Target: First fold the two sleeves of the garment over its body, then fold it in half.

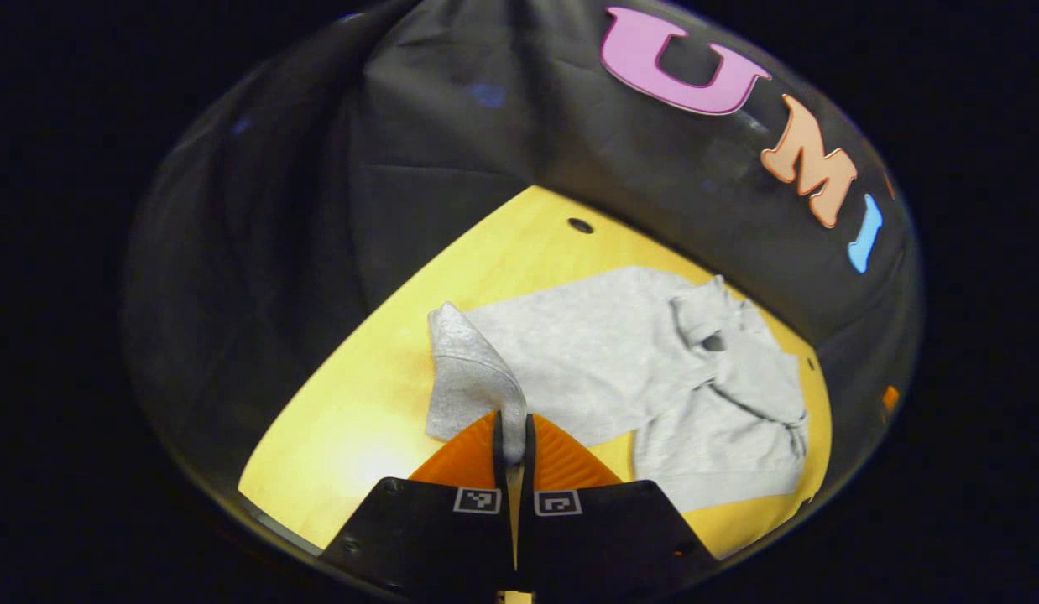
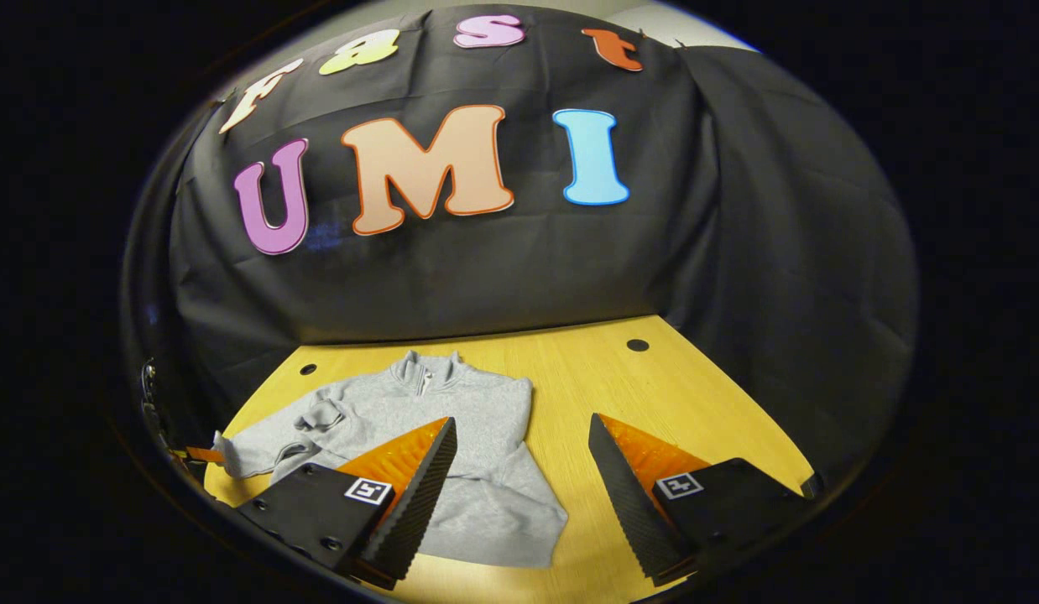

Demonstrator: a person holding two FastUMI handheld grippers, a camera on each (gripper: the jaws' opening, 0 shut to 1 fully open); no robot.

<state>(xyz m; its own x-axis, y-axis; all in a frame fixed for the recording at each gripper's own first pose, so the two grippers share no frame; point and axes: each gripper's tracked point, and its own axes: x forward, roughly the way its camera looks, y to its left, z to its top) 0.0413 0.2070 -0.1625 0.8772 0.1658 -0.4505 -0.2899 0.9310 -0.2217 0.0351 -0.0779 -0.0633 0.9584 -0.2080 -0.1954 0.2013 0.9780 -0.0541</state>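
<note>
- Left gripper view: left claw is narrowed down, both fingers pinched on a fold of grey fabric, the sleeve of the sweatshirt.
- The pinched sleeve rises off the surface to a peak and hangs down toward the fingers; its lower edge drapes at the sweatshirt's near corner.
- Grey sweatshirt lies on the yellow wooden surface, body spread mostly flat, stretching away from the left claw toward the right of that view.
- At the far right of the body, the fabric is bunched and creased, with a fold lying over the body.
- A small dark hole sits in the surface beyond the sweatshirt, near the black cloth wall.
- Right gripper view: right claw stands wide open, nothing between the fingers, held above the surface.
- In this view the sweatshirt lies with its collar toward the wall; the collar has a short zip.
- The right claw's left finger overlaps the sweatshirt's body in the picture; contact cannot be told. Its right finger is over bare wood.
- A bunched sleeve lies across the body at the sweatshirt's left side in this view.
</note>
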